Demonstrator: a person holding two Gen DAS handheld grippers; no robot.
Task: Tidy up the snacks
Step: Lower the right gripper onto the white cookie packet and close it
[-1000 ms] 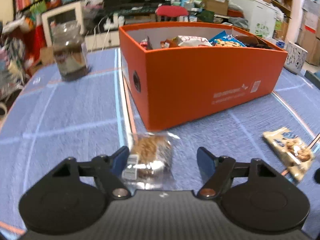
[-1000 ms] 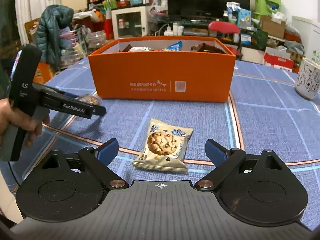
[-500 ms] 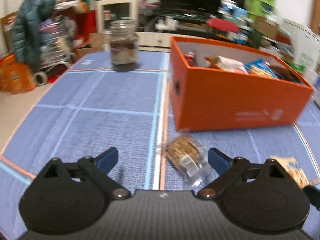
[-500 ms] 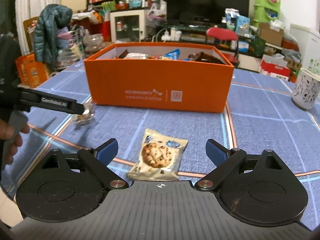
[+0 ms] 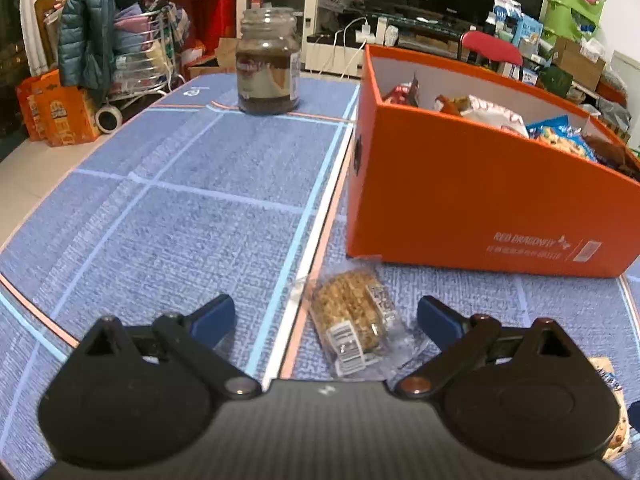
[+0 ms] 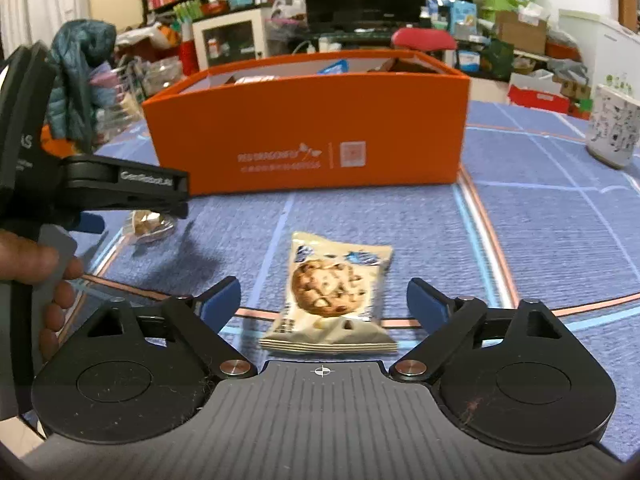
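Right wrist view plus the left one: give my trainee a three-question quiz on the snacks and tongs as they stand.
1. True or false: the chocolate chip cookie packet is already in the orange box.
2. Which snack lies between the left tongs?
3. Is anything clamped in the right tongs? A yes, B no.

Key: 1 false, it lies on the tablecloth. 2 the clear-wrapped oat cookie. 3 B.

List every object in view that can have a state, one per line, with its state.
Orange box: open, holding snacks.
Glass jar: upright, no lid.
Oat cookie packet: sealed, flat on the table, between open jaws.
Chocolate chip cookie packet: sealed, flat, untouched.
Mug: upright.
Left gripper: open, has just been opening.
Right gripper: open, has just been closing.
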